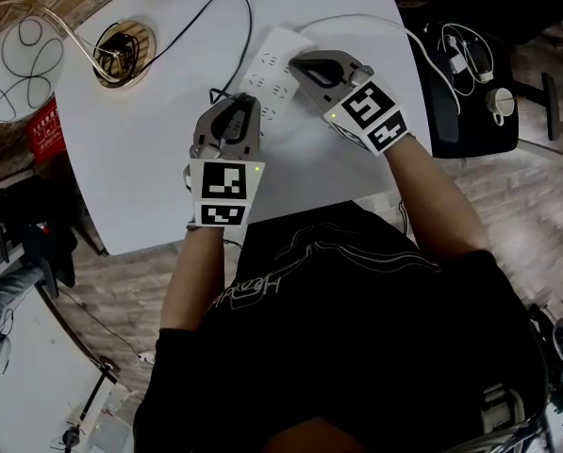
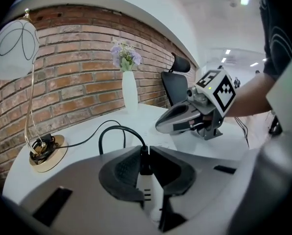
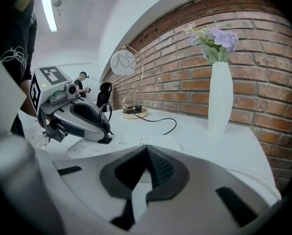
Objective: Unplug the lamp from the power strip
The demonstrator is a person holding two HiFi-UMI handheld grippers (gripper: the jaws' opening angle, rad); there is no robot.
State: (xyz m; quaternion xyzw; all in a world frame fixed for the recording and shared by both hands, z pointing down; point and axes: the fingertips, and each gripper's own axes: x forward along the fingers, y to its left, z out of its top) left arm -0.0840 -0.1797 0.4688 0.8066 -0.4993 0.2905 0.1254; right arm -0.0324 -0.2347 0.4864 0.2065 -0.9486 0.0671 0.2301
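Observation:
The lamp has a white globe shade [image 1: 22, 59] and a gold base [image 1: 123, 53] at the table's far left. Its black cord [image 1: 250, 17] loops across the white table [image 1: 149, 168] to the white power strip [image 1: 273, 69]. My left gripper [image 2: 146, 153] is shut on the black plug [image 2: 145, 166], which stands upright in the strip's near end [image 2: 148, 194]. In the head view the left gripper [image 1: 246, 102] hides the plug. My right gripper [image 1: 295, 62] lies on the strip's far part with its jaws together; in its own view the right gripper [image 3: 146, 151] has its tips touching over the strip [image 3: 131, 143].
A white vase with purple flowers [image 3: 220, 97] stands by the brick wall at the back of the table. A black chair [image 1: 460, 83] with cables and a cup on it stands past the table's right edge. The table's rounded near edge runs just in front of my body.

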